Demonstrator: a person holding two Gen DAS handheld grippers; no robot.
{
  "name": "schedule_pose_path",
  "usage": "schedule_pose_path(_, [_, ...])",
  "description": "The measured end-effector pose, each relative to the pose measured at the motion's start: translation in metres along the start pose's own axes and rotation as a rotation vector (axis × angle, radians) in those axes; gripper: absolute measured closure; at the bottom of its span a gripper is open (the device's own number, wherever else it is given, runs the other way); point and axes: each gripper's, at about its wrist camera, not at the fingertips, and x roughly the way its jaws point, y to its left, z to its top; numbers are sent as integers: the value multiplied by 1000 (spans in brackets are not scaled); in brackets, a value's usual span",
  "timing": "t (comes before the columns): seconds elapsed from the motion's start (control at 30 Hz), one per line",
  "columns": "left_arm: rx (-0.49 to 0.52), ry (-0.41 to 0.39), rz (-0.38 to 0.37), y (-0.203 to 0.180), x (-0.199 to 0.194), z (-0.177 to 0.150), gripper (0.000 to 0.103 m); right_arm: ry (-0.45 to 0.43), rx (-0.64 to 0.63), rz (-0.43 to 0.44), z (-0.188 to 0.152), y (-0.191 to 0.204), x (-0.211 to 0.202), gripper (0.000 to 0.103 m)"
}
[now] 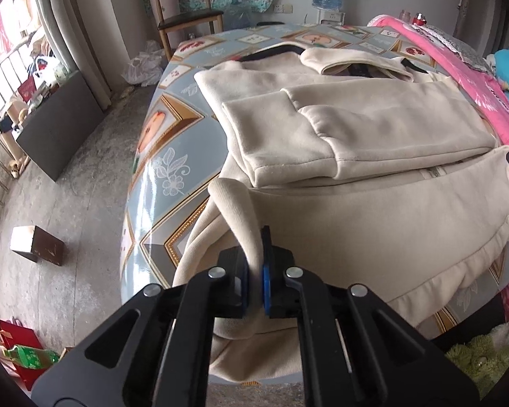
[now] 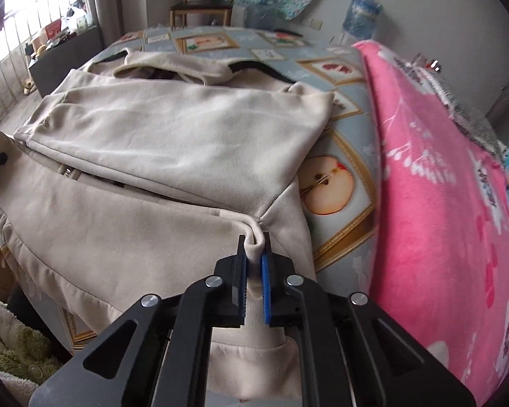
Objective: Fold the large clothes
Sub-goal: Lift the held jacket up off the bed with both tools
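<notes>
On the table, each tool pinches the cream jacket

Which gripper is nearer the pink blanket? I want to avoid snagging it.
Right. The right gripper pinches the cream jacket at its hem corner beside the pink blanket; the left gripper grips the opposite corner, at the table's far side.

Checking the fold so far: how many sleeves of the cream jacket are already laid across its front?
2. One sleeve comes from the window side, the other sleeve from the pink blanket side; they overlap on the cream jacket.
</notes>
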Motion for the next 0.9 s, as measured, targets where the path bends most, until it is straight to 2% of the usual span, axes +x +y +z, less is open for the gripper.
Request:
schedule_pose_path(0.2, [36, -60, -14, -3, -40, -12, 98, -83, 25, -64, -4, 10, -40, 96])
schedule_pose_path(0.37, [61, -146, -30, -3, -81, -27, 98, -132, 63, -104, -15, 12, -68, 97])
schedule_pose_path(0.53, [37, -227, -56, -2, -114, -26, 98, -193, 125, -128, -20, 9, -93, 97])
schedule_pose_path(0.63, [18, -275, -83, 0, -125, -11, 98, -225, 147, -137, -15, 4, -101, 97])
schedule_pose_path(0.77, [16, -319, -70, 0, -127, 20, 98, -265, 158, -150, 2, -3, -101, 97])
schedule_pose_path(0.9, [15, -289, -34, -2, -105, 60, 98, -286, 179, -137, 25, -14, -88, 97])
